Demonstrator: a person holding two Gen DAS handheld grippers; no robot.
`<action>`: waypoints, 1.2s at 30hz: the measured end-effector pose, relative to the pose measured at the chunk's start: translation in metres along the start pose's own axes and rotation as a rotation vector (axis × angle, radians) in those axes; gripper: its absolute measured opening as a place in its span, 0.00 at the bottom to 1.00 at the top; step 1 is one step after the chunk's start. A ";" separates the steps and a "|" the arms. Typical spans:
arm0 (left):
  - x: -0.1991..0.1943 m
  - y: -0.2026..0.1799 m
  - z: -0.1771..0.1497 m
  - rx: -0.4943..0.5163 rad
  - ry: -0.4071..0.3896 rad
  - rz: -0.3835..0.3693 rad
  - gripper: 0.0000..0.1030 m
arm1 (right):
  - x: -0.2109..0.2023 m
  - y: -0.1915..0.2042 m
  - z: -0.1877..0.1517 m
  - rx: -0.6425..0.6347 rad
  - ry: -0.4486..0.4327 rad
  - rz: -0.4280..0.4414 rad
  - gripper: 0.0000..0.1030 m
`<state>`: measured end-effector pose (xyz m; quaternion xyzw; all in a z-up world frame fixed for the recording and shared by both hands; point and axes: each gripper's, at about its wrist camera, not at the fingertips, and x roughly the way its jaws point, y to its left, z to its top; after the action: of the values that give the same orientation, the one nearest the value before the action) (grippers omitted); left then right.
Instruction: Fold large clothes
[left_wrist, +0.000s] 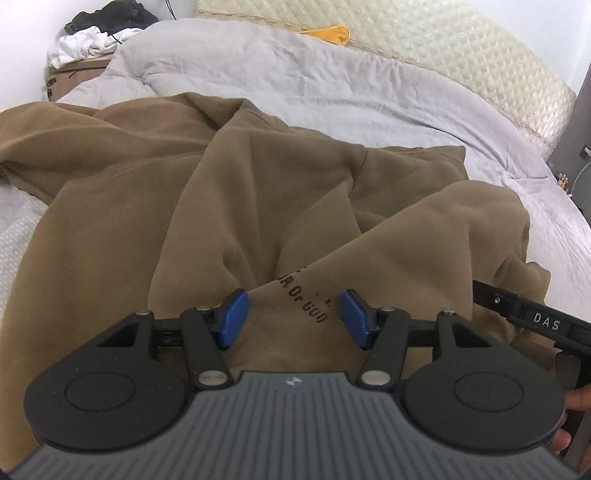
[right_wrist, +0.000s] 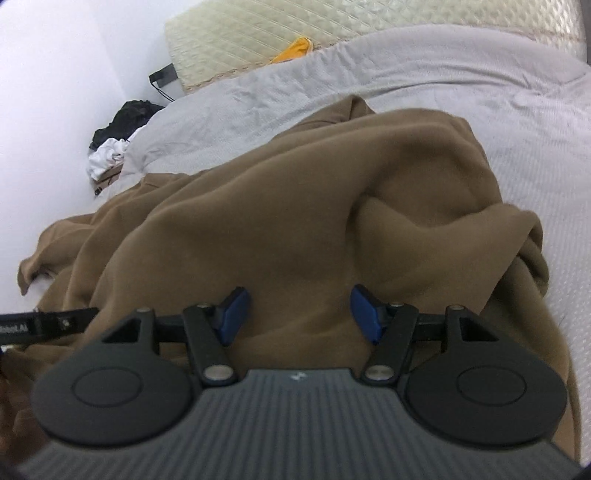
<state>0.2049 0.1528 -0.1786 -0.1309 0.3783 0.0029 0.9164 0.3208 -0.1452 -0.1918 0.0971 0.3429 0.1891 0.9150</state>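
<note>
Left wrist view: one bed (left_wrist: 424, 122) under a grey quilt carries a single large brown sweatshirt (left_wrist: 155, 206), which lies rumpled across the near half of the cover, heaped in thick folds with a line of black printed lettering (left_wrist: 308, 301) facing up close to the camera. Two tools work it. The left hand-held gripper (left_wrist: 293, 315) stands partly open directly over the lettering, its blue pads apart with bare cloth between them and nothing pinched; the right hand-held gripper (right_wrist: 301, 314), seen from its own wrist camera, is likewise partly open above a smooth swell of the same garment, gripping nothing. Each tool's black frame edges into the other's view, so they sit side by side near the garment's closest edge. The step in hand looks like the reach for a first hold, before any spreading or folding. The next move likely calls for both sets of pads to close on cloth near that edge, then draw it out flat. Beyond, one cream quilted pad (left_wrist: 461, 48), one yellow cloth (left_wrist: 328, 33), and one small heap of black and white clothing (left_wrist: 99, 33) on a cardboard box.
</note>
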 end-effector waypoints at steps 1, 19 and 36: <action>0.002 0.001 0.000 0.001 0.002 -0.003 0.61 | 0.000 0.000 -0.001 0.002 0.001 -0.002 0.61; -0.076 0.109 0.034 -0.333 -0.129 -0.056 0.67 | -0.028 0.007 -0.003 0.030 -0.091 -0.042 0.62; -0.039 0.421 0.060 -1.105 -0.247 -0.109 0.75 | -0.031 0.017 0.000 0.030 -0.125 -0.056 0.63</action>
<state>0.1752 0.5778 -0.2111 -0.6090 0.2032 0.1682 0.7480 0.2942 -0.1422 -0.1685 0.1128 0.2904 0.1517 0.9380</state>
